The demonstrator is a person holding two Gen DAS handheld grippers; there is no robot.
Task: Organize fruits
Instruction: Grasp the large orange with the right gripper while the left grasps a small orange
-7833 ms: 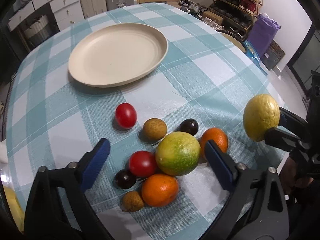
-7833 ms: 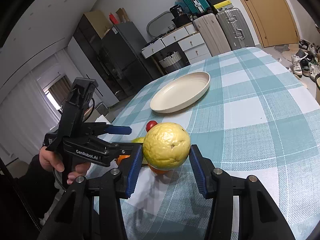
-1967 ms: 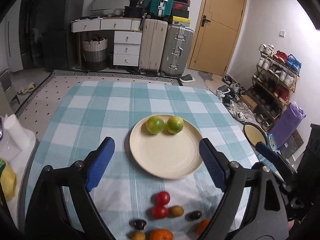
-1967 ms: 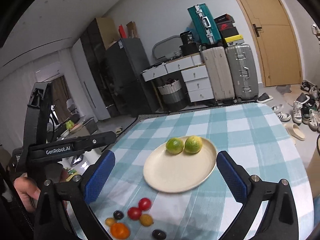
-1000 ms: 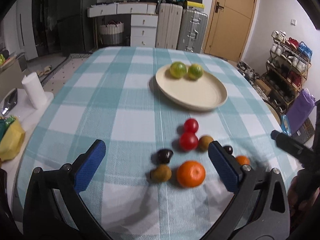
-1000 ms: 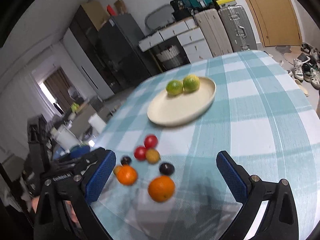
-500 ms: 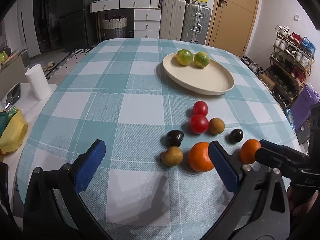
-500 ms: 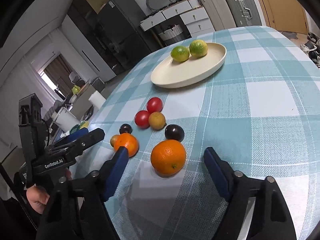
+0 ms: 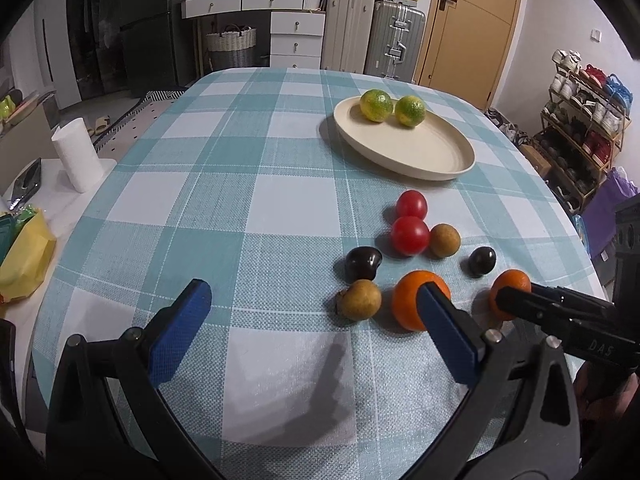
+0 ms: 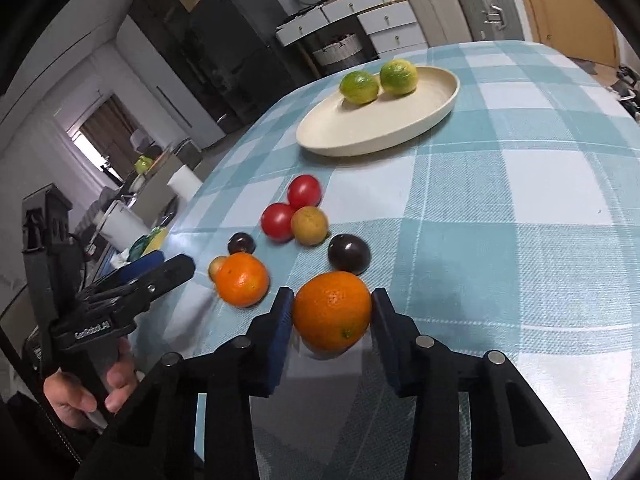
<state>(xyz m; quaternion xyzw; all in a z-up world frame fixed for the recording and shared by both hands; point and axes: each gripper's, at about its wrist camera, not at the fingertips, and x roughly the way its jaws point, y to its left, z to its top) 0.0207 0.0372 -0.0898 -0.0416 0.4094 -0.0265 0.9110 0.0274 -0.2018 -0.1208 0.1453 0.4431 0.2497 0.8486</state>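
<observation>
Orange (image 10: 331,311) round, no long axis, near edge of counter (image 10: 520,216). Right claw (image 10: 331,322) clamped on it; left claw (image 9: 312,320) spread apart.

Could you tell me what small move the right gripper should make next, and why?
Probably close fully on the orange and lift it straight up. The right gripper already has a pad on each side of it, while the fruit seems to sit on the tablecloth. The plate holds only two green citrus, leaving room.
</observation>
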